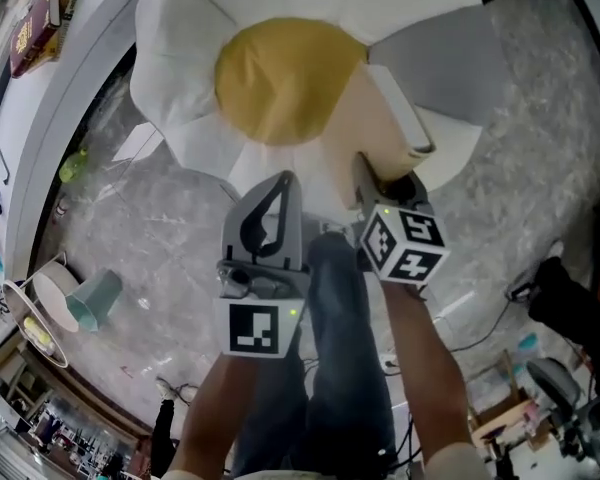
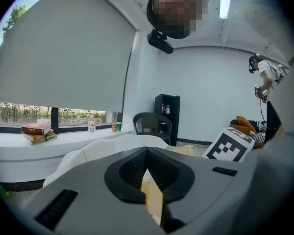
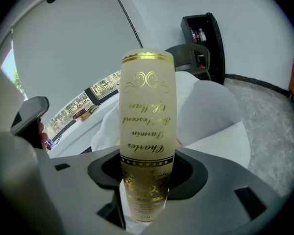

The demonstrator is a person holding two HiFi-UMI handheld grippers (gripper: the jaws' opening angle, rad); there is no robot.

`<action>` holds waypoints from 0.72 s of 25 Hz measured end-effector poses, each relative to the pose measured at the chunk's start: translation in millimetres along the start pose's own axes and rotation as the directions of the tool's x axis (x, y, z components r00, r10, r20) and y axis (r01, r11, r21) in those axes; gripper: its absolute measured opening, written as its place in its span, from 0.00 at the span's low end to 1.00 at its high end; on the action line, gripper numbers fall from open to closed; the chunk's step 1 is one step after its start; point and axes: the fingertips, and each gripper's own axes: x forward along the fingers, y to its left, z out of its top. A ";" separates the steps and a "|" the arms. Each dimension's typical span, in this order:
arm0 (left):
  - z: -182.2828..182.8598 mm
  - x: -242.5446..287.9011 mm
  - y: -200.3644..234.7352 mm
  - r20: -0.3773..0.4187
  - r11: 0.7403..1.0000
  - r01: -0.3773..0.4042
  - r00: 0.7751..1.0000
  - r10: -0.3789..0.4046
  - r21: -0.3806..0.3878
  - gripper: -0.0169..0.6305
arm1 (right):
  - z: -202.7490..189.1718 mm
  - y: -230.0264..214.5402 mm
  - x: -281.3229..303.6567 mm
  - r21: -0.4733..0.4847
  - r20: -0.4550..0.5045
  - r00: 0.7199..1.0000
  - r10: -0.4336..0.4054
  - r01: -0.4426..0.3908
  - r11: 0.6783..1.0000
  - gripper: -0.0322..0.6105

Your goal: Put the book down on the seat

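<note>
My right gripper pinches one end of the book, over the right petals of the flower seat; my left gripper is pressed together, empty; if I release too early, the book may tip off a petal and slide to the floor.

Cream book bears gold lettering; white seat, yellow cushion.

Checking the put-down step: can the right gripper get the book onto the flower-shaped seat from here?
Probably yes: the right gripper holds the book over the seat, nothing shows between them, and the left gripper sits aside.
</note>
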 end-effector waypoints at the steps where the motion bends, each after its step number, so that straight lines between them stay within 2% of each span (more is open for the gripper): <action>1: -8.1 1.4 0.0 -0.011 1.000 0.005 1.000 -0.005 0.000 0.04 | -3.6 -4.1 8.1 0.020 -0.008 1.000 0.001 0.000 1.000 0.39; 4: -26.5 4.4 3.1 -0.033 1.000 0.008 0.999 -0.008 0.004 0.04 | -14.7 -14.7 29.1 0.115 -0.034 0.999 0.011 -0.007 0.993 0.39; 7: -36.5 12.4 6.5 -0.036 1.000 0.007 0.999 -0.007 0.000 0.04 | -20.9 -27.1 49.7 0.229 -0.060 0.998 0.037 -0.022 0.973 0.39; 12: -48.4 20.8 7.3 -0.057 1.000 0.011 0.998 -0.011 -0.003 0.04 | -42.0 -40.8 85.3 0.452 -0.120 0.984 0.130 -0.063 0.890 0.39; 18: -55.5 31.2 2.9 -0.058 1.000 0.025 0.998 -0.024 0.002 0.04 | -60.6 -67.8 104.3 0.554 -0.168 0.977 0.134 -0.019 0.832 0.39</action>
